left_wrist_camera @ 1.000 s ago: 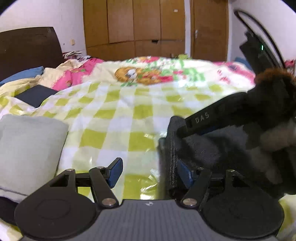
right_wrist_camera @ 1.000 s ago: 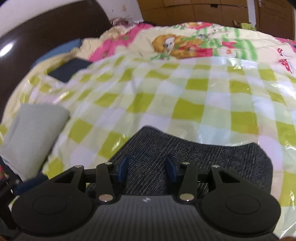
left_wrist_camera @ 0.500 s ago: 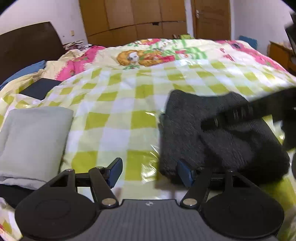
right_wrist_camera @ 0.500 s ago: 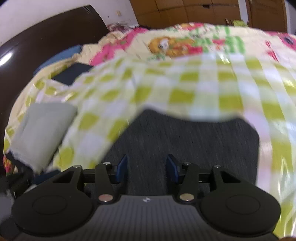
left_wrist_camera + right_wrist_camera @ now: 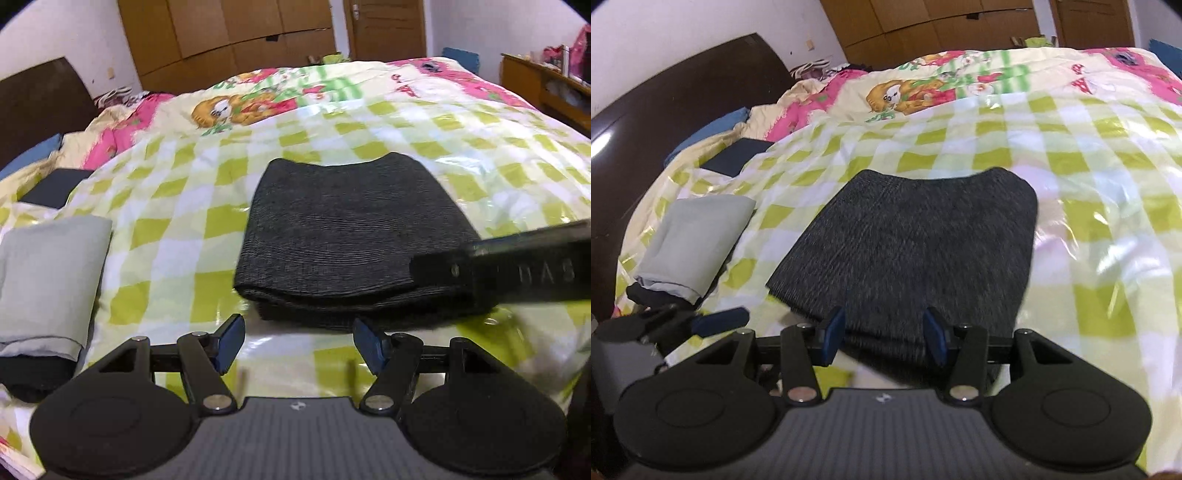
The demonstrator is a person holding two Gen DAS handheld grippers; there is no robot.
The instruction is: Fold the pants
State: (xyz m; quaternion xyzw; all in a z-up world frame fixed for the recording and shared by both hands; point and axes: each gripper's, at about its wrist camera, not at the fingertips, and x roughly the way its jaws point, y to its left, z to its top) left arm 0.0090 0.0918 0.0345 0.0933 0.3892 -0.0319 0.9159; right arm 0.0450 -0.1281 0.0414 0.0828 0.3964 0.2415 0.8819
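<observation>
Both withdrawn: left gripper [image 5: 298, 341], right gripper [image 5: 884, 334] agape, empty; pants [image 5: 351, 236] folded.

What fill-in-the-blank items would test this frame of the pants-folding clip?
1. The dark pants lie ____ on the checked cover.
2. The left hand-held gripper is ____, holding nothing.
3. The folded grey garment lies to the ____ of the pants.
4. The right hand-held gripper has its jaws ____.

Missing words: folded; open; left; open
</observation>
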